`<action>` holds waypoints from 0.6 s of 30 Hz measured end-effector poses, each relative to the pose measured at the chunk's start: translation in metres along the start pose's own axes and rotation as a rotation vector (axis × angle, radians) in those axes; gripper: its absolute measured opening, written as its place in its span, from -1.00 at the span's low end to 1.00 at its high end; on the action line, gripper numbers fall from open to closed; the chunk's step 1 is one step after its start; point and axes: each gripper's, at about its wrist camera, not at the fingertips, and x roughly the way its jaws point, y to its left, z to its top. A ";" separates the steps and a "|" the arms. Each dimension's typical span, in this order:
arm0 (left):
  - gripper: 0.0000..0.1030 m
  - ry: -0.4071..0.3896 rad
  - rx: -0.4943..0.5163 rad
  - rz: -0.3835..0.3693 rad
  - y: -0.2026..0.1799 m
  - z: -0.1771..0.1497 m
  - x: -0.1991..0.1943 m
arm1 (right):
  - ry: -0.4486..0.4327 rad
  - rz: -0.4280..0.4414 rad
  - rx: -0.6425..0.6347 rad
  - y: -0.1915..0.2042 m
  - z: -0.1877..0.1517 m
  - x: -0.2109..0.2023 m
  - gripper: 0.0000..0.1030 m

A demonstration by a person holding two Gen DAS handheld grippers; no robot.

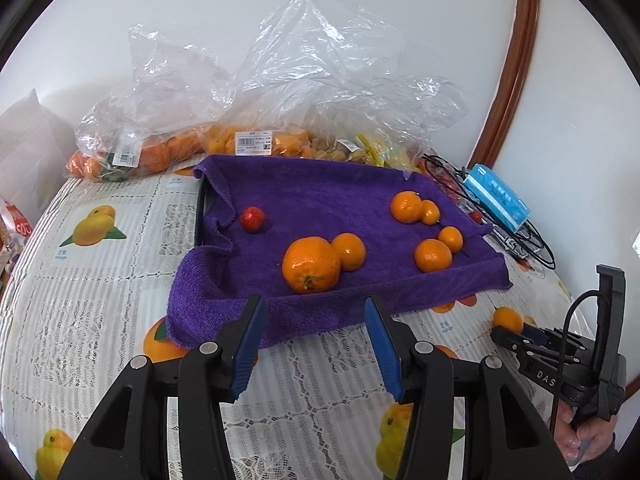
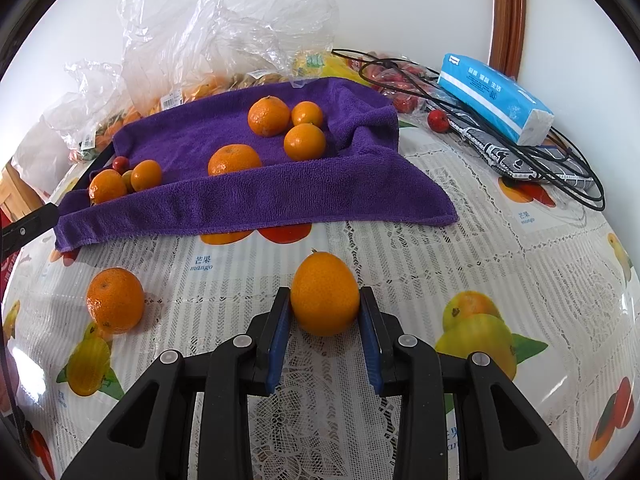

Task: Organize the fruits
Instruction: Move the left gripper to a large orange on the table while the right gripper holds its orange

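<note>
The right gripper [image 2: 325, 312] is clamped on a small orange fruit [image 2: 325, 294], low over the tablecloth [image 2: 420, 248], near side of the purple towel [image 2: 248, 200]. The left gripper [image 1: 316, 344] stands part open and empty at the towel's near edge. Several oranges already lie on the towel; one loose orange [image 2: 115, 300] sits on the cloth to the left. Judged handling: the fruit is light, firm but bruisable, with a smooth rind that may roll. Grip across its widest middle, with moderate pressure.
</note>
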 end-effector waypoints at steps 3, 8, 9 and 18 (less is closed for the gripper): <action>-0.01 -0.003 0.005 -0.021 -0.002 0.000 -0.002 | -0.001 0.004 0.003 0.000 0.000 0.000 -0.36; 0.01 0.000 -0.005 -0.065 -0.003 0.000 -0.005 | -0.004 0.005 0.003 -0.001 0.000 0.000 -0.37; 0.02 0.001 -0.006 -0.076 -0.003 0.000 -0.005 | -0.005 0.003 0.001 -0.001 0.001 -0.001 -0.37; 0.14 0.036 -0.029 -0.171 -0.009 -0.005 -0.005 | -0.036 -0.001 0.005 -0.005 0.004 -0.014 -0.37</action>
